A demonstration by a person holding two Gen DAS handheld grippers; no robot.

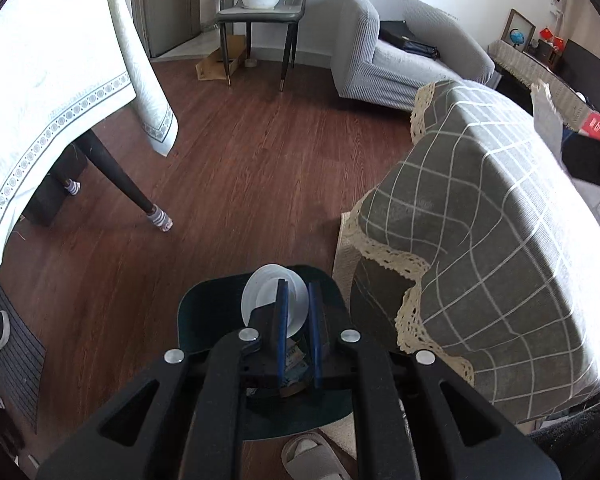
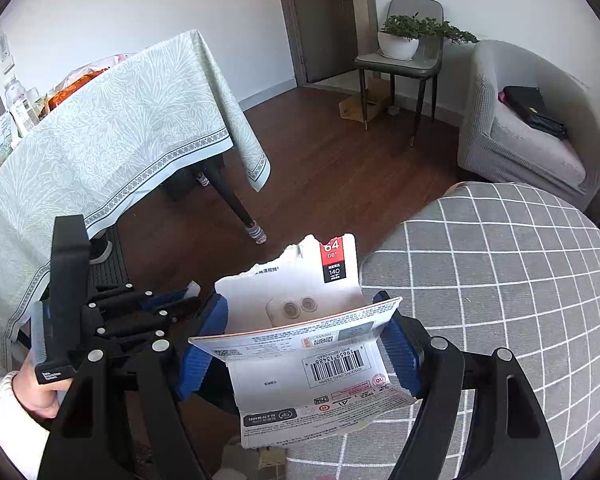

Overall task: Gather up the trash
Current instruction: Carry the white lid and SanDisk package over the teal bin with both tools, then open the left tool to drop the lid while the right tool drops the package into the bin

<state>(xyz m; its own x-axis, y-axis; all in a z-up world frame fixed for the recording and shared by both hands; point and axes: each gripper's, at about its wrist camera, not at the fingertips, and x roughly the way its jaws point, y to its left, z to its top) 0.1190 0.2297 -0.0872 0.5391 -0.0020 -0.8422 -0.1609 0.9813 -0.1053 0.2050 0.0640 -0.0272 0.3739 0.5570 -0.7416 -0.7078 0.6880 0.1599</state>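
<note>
We pinch a white plastic lid [image 1: 270, 300] in our left gripper [image 1: 299, 322]; our right gripper [image 2: 306, 344] clamps torn, folded card packaging [image 2: 300, 340].

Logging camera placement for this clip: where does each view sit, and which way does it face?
Left wrist: on the left gripper, tilted down at a dark green bin; shut on a white plastic lid.
Right wrist: on the right gripper, holding torn white card packaging; the left hand shows.
Shared: grey armchair.
</note>
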